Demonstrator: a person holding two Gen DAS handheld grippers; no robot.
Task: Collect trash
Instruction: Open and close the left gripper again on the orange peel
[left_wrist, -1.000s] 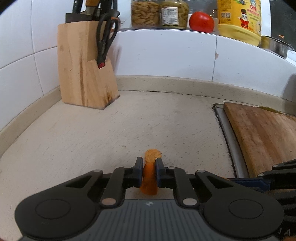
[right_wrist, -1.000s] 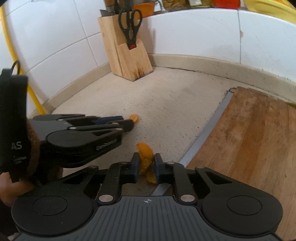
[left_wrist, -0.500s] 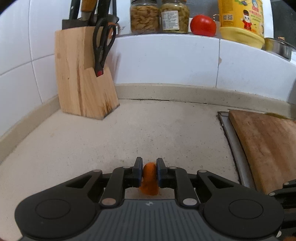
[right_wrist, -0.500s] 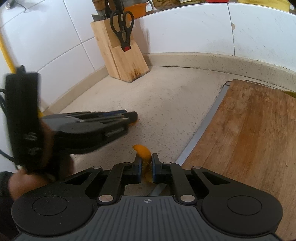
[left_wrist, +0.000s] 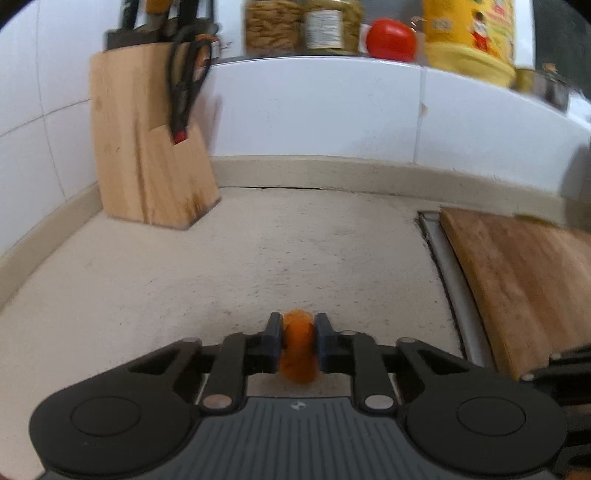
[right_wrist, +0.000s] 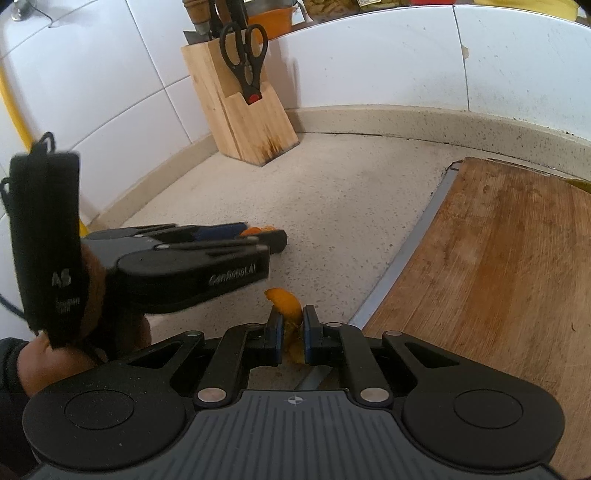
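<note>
Left gripper (left_wrist: 299, 341) pinching an orange peel scrap (left_wrist: 298, 350), pads pressed on both sides; its jaws have just been closing a little on it. Right gripper (right_wrist: 293, 334) clamped on a second, curled peel piece (right_wrist: 284, 306), tip sticking out ahead of the fingers. Both held just above the speckled countertop (left_wrist: 295, 251), near its front edge, left of the wooden cutting board (right_wrist: 498, 266) and the metal strip along the board's left edge. In the right wrist view the left gripper body reads "GenRobot.AI" on its side; the black strap (right_wrist: 46, 243) on the hand holding it shows "AS" plus smaller print, too blurred to read. Back left corner: wooden knife block (left_wrist: 147, 147) with black scissors (left_wrist: 186, 81) in a slot. Ledge above the backsplash: two jars, a tomato (left_wrist: 391, 38), a yellow container (left_wrist: 469, 33) with a cartoon figure label, text unreadable.
</note>
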